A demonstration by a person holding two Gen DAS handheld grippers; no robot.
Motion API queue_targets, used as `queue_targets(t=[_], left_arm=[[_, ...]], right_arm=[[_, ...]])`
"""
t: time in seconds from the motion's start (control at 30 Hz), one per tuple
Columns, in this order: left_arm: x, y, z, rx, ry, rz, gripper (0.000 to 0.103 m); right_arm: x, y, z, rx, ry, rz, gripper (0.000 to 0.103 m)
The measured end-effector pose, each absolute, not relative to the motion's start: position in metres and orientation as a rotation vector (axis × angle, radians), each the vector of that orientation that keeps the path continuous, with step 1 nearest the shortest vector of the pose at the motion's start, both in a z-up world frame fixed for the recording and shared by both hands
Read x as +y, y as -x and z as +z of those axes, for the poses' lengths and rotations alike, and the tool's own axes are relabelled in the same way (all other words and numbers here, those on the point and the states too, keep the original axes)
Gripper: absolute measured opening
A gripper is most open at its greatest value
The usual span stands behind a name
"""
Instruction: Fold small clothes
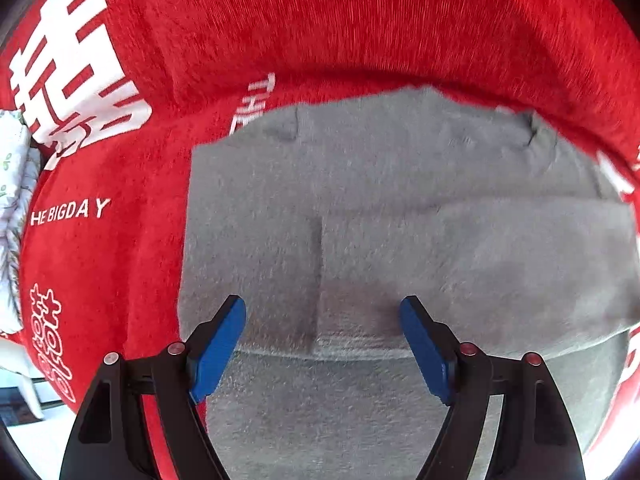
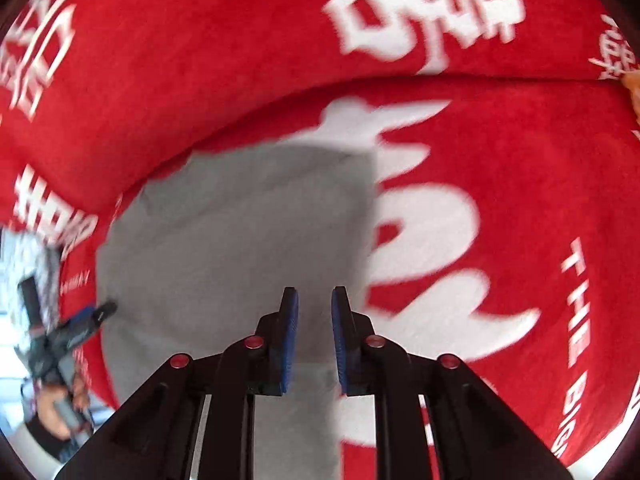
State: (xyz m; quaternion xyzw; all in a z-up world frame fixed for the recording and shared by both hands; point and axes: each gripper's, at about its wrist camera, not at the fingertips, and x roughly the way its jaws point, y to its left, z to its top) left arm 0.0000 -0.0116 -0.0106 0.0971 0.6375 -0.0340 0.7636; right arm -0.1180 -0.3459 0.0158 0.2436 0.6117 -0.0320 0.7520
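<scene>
A grey garment [image 1: 400, 208] lies folded on a red cloth with white print [image 1: 320, 20]. One folded layer crosses its right half and a thick folded edge runs just beyond my fingers. My left gripper [image 1: 322, 304] hangs open and wide above that edge, pointing down, with nothing between its blue pads [image 1: 218, 344]. In the right wrist view the grey garment [image 2: 240, 240] is blurred. My right gripper [image 2: 315, 292] hovers over its right side, its pads a narrow gap apart, and I see no cloth pinched between them.
The red cloth [image 2: 200, 60] covers the whole surface and has a raised fold along the far side. A white leaf-patterned fabric [image 1: 12, 184] lies at the left edge. The other gripper [image 2: 80, 328] and the hand holding it [image 2: 52, 408] show at the far left.
</scene>
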Motion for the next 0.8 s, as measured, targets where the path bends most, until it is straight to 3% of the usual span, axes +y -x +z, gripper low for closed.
queue_targets(t=[0.07,0.13,0.3,0.4,0.53,0.8], left_arm=[[-0.008,0.001,-0.017,1.397,-0.187,-0.072,0.081],[-0.005,-0.001,-0.018,1.406,-0.177,-0.059,0.087],[-0.004,-0.002,-0.018,1.416,-0.197,-0.072,0.088],[-0.002,-0.001,-0.014,1.419,-0.210,-0.058,0.088],[0.002,0.004,-0.006,1.433,-0.191,-0.051,0.088],[-0.009,0.021,0.002,1.462,-0.193,-0.080,0.088]], right_arm=[[-0.329,0.118,-0.002,1.390,-0.497,-0.073,0.018],[-0.318,0.124,-0.019,1.396,-0.485,-0.068,0.017],[-0.316,0.122,-0.013,1.401,-0.466,-0.068,0.017],[-0.320,0.120,-0.004,1.395,-0.482,-0.092,0.022],[-0.317,0.130,0.013,1.371,-0.506,-0.093,0.044],[-0.286,0.120,0.006,1.418,-0.534,-0.056,0.046]])
